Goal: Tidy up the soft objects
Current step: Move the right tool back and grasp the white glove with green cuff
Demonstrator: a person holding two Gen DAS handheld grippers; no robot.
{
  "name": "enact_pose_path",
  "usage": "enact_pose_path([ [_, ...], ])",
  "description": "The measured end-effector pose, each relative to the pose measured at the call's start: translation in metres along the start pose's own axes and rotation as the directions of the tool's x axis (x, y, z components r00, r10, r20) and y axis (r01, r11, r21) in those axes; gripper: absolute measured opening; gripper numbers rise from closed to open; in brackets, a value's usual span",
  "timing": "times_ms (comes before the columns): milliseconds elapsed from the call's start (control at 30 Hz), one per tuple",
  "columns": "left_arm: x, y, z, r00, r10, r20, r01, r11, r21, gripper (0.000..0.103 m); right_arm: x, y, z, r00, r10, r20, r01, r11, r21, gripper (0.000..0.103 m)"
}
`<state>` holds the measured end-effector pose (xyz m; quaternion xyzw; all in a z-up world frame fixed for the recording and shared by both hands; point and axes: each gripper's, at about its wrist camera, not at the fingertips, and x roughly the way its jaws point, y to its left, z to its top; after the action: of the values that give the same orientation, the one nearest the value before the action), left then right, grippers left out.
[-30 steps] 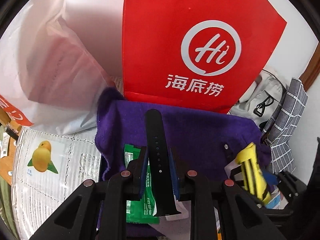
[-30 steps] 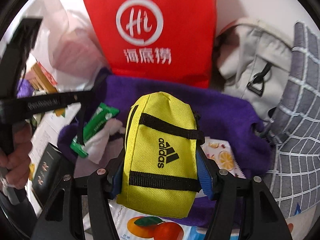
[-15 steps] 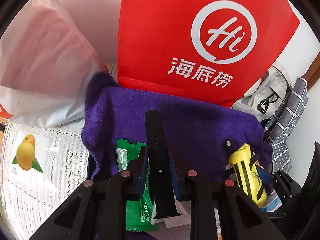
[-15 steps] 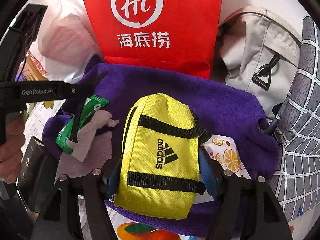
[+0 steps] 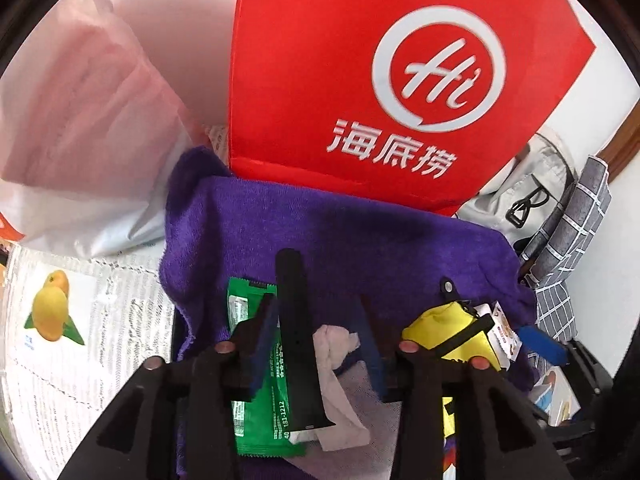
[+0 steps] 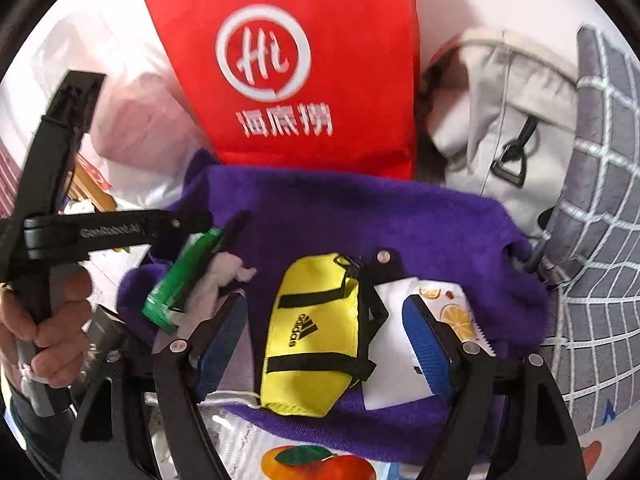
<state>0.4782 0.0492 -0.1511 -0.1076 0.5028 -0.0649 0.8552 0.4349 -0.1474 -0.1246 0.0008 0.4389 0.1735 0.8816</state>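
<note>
A purple towel (image 5: 360,248) (image 6: 360,216) lies in front of a red paper bag (image 5: 360,80) (image 6: 304,80). My left gripper (image 5: 316,312) points down at it with its jaws opening. A black strap (image 5: 296,340) lies between them, against the left pad and clear of the right one, on a green packet (image 5: 256,412) and a crumpled tissue (image 5: 336,360). My right gripper (image 6: 326,304) is opening too. The yellow pouch (image 6: 312,340) (image 5: 448,328) rests on the towel between its blue pads, touching neither.
A white fruit-printed packet (image 6: 400,360) lies beside the pouch. A grey backpack (image 6: 500,120) and checked cloth (image 6: 600,200) crowd the right. A pale plastic bag (image 5: 80,120) stands left of the red bag. A hand (image 6: 48,320) holds the left gripper's handle.
The left jaws have spread and let go of the black strap. The right jaws have widened off the yellow pouch, which now lies loose on the towel and looks smaller.
</note>
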Motion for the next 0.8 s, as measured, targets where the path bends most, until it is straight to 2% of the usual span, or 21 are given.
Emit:
enact_pose_path([
  [133,-0.018,0.000,0.001,0.999,0.015,0.032,-0.015,1.000,0.007,0.041,-0.028,0.009,-0.006,0.998,0.006,0.055,-0.005,1.000,-0.017,0.079],
  [267,-0.039,-0.001,0.000,0.997,0.037,0.069,-0.037,0.999,0.006,0.041,-0.047,0.016,-0.033,1.000,0.009,0.027,-0.008,1.000,-0.026,0.079],
  [400,-0.066,-0.005,-0.007,0.993,0.034,0.114,-0.036,0.999,0.022,0.044,-0.066,0.026,-0.074,0.999,0.049,-0.017,-0.049,0.998,-0.037,0.079],
  [633,-0.109,-0.011,-0.046,0.992,0.047,0.119,-0.054,0.997,0.060,0.047,-0.072,0.067,-0.141,0.979,0.171,-0.109,-0.179,0.982,-0.066,0.079],
  [800,-0.144,-0.001,-0.085,0.989,0.068,0.132,-0.078,0.994,0.073,0.047,-0.064,0.098,-0.169,0.972,0.183,-0.144,-0.200,0.973,-0.112,0.079],
])
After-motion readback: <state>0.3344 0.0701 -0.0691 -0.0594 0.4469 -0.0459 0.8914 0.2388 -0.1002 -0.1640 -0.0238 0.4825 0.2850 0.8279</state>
